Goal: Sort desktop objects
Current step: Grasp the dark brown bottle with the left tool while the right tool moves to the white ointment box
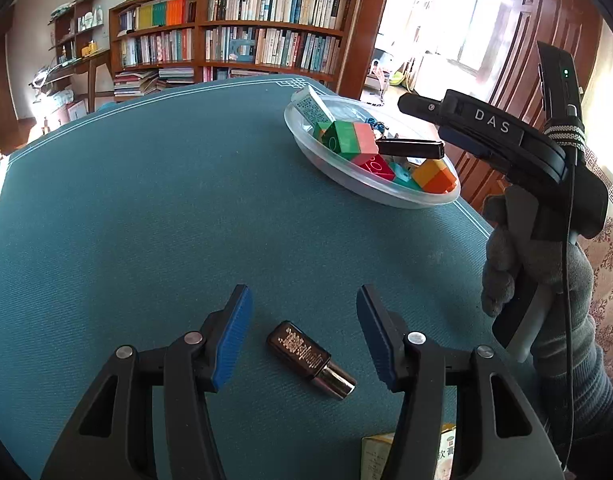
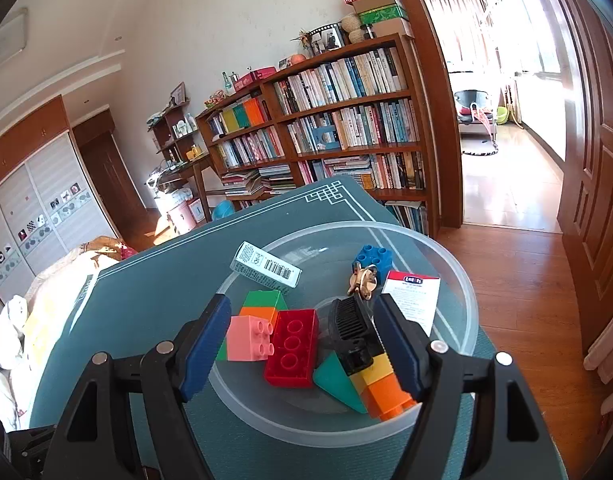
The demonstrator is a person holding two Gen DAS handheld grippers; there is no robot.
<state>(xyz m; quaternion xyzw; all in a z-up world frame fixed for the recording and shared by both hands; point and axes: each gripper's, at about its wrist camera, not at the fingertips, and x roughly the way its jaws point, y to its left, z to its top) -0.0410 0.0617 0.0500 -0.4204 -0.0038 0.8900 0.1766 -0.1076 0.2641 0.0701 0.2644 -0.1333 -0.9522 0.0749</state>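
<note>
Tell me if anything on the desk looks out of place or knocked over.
One thing: a small brown bottle lies on its side on the green table cover, apart from the clear bowl holding the blocks. The open left gripper brackets it. Nothing looks spilled or damaged.

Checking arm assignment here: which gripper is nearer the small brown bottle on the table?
Left. The left gripper is open around the brown bottle; the right gripper hovers over the plastic bowl.

Black grippers, blue-padded jaws, silver pivot screws
The right gripper [image 1: 410, 148] carries white "DAS" lettering, a black cable and a green light; grey knit glove [image 1: 518, 264] on the hand
</note>
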